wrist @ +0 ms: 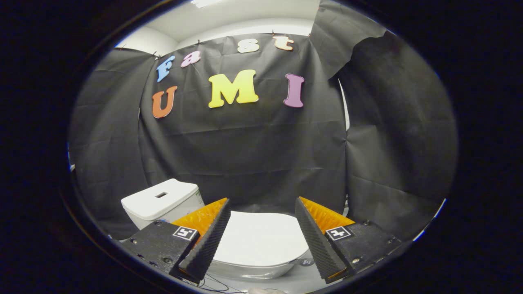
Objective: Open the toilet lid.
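Black cloth walls surround us; our gripper (262,204) hangs with fingers spread wide above the closed toilet lid (261,239), touching nothing.

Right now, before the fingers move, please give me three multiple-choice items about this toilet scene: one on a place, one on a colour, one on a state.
1. Where is the toilet tank relative to the toilet lid?
A. Beyond the lid, toward the left finger's side
B. On top of the lid
C. Toward the right finger's side

2. What colour is the toilet lid?
A. Black
B. White
C. Blue

3. What state are the lid and the gripper in?
A. Lid raised, fingers shut on it
B. Lid down, fingers shut on it
C. Lid down, fingers open and apart

Answers:
1. A, the tank stands behind the left finger, against the black cloth wall.
2. B, the lid shows white between the fingers.
3. C, the lid lies flat on the bowl and a wide gap separates the fingers, with nothing held.
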Available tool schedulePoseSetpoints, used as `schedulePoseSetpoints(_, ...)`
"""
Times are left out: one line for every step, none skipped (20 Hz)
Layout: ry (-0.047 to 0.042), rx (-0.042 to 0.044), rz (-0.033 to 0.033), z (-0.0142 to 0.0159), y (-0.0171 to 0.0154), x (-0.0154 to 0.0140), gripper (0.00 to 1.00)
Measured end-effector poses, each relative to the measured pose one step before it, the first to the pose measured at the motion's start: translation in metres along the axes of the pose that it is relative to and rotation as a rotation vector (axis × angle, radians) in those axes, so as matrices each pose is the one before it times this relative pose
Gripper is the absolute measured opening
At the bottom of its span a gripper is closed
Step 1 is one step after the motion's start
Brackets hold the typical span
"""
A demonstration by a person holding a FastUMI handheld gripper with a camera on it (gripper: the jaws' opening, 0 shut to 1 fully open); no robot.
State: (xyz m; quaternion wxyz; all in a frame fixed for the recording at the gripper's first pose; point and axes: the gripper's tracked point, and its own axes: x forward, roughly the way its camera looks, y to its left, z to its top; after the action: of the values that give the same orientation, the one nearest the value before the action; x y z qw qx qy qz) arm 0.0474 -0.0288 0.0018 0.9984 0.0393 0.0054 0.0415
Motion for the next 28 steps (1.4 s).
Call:
schedulePoseSetpoints(0.00897, 0.03786, 0.01257, -0.00078, -0.00547, 0.00341, 0.99)
schedulePoseSetpoints(0.01385, 0.03648, 0.00676, -0.00643, -0.00719, 0.00657, 0.99)
schedulePoseSetpoints(0.01057, 0.04007, 0.0065, -0.00305, -0.00784, 0.00552, 0.99)
schedulePoseSetpoints(0.01155, 0.04315, 0.00153, -0.00218, -0.00993, 0.00563, 0.99)
schedulePoseSetpoints(0.01608, 0.03513, -0.00046, -0.00481, -0.00958, 0.00603, 0.99)
schedulePoseSetpoints(0.01669, 0.03159, -0.00598, -0.00612, -0.01168, 0.00703, 0.99)
schedulePoseSetpoints(0.01276, 0.02538, -0.00284, -0.00508, -0.01071, 0.00629, 0.99)
schedulePoseSetpoints(0.0139, 0.0223, -0.00862, -0.00549, -0.01235, 0.0055, 1.0)
schedulePoseSetpoints(0.01409, 0.02429, -0.00743, -0.0064, -0.01153, 0.00599, 1.0)
schedulePoseSetpoints(0.01397, 0.02646, -0.00486, -0.0087, -0.01198, 0.00478, 1.0)
schedulePoseSetpoints(0.02164, 0.03461, -0.00844, -0.00622, -0.01343, 0.00374, 1.0)
schedulePoseSetpoints(0.03209, 0.03948, -0.0062, -0.01103, -0.01244, 0.00615, 1.0)
schedulePoseSetpoints(0.02968, 0.04415, -0.008, -0.00931, -0.01325, 0.00549, 1.0)
schedulePoseSetpoints(0.02793, 0.05015, -0.0076, -0.00754, -0.01367, 0.00561, 1.0)
schedulePoseSetpoints(0.02185, 0.04944, 0.0013, -0.00695, -0.01065, 0.00543, 1.0)
schedulePoseSetpoints(0.02002, 0.04014, 0.00126, -0.00701, -0.01, 0.0061, 1.0)
schedulePoseSetpoints(0.02427, 0.0307, -0.01147, -0.00846, -0.01078, 0.00665, 1.0)
schedulePoseSetpoints(0.02648, 0.018, -0.01161, -0.01035, -0.01101, 0.00417, 1.0)
schedulePoseSetpoints(0.01516, 0.01413, -0.00758, -0.00618, -0.00999, 0.00305, 0.99)
schedulePoseSetpoints(0.0124, 0.01571, -0.00585, -0.00502, -0.00884, 0.0034, 0.99)
schedulePoseSetpoints(0.01492, 0.01901, -0.00755, -0.00381, -0.00864, 0.00385, 0.99)
schedulePoseSetpoints(0.01317, 0.02445, -0.00917, -0.00243, -0.00862, 0.00237, 0.99)
schedulePoseSetpoints(0.00844, 0.02156, -0.00302, -0.00289, -0.007, 0.00148, 0.99)
schedulePoseSetpoints(0.00864, 0.01615, -0.00868, -0.00289, -0.005, 0.00346, 0.99)
schedulePoseSetpoints(0.01363, 0.0094, -0.01125, -0.00501, -0.00622, 0.00478, 0.98)
schedulePoseSetpoints(0.0112, 0.01411, -0.00993, -0.00742, -0.00374, 0.00553, 0.98)
schedulePoseSetpoints(0.01249, 0.01935, -0.0008, -0.00246, -0.00182, 0.00442, 0.97)
schedulePoseSetpoints(0.01264, 0.02757, 0.00489, 0.00051, -0.0029, 0.00328, 0.97)
